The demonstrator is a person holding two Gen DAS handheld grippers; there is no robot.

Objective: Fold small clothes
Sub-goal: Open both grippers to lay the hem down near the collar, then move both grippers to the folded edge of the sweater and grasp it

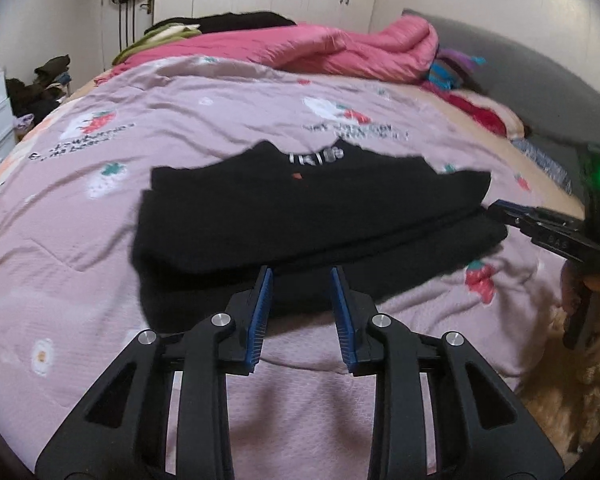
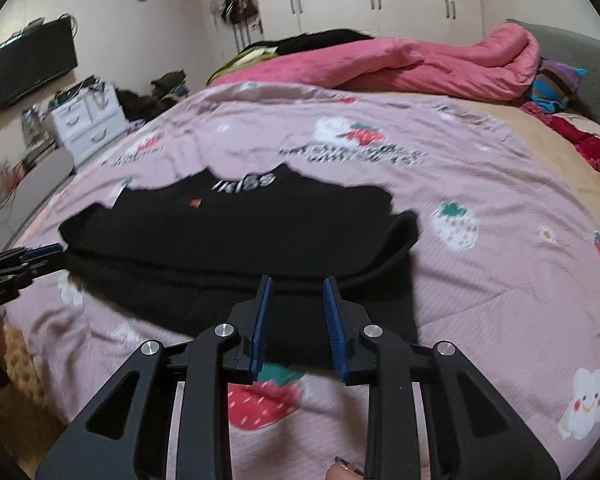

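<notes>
A small black garment (image 1: pixel 300 216) with white lettering at the collar lies folded in layers on the pink strawberry-print bedspread (image 1: pixel 180 120). It also shows in the right wrist view (image 2: pixel 228 248). My left gripper (image 1: pixel 302 276) is open and empty, its blue pads just over the garment's near edge. My right gripper (image 2: pixel 296 284) is open and empty over the garment's near edge too. The right gripper shows at the right in the left wrist view (image 1: pixel 500 210), by the garment's right end. The left gripper shows at the left edge of the right wrist view (image 2: pixel 48 250).
A rolled pink quilt (image 1: pixel 352 48) and dark clothes lie at the far side of the bed. A grey headboard (image 1: pixel 540 80) is at the right. White drawers (image 2: pixel 88 120) and a wall TV (image 2: pixel 30 66) stand left of the bed. Wardrobes line the back wall.
</notes>
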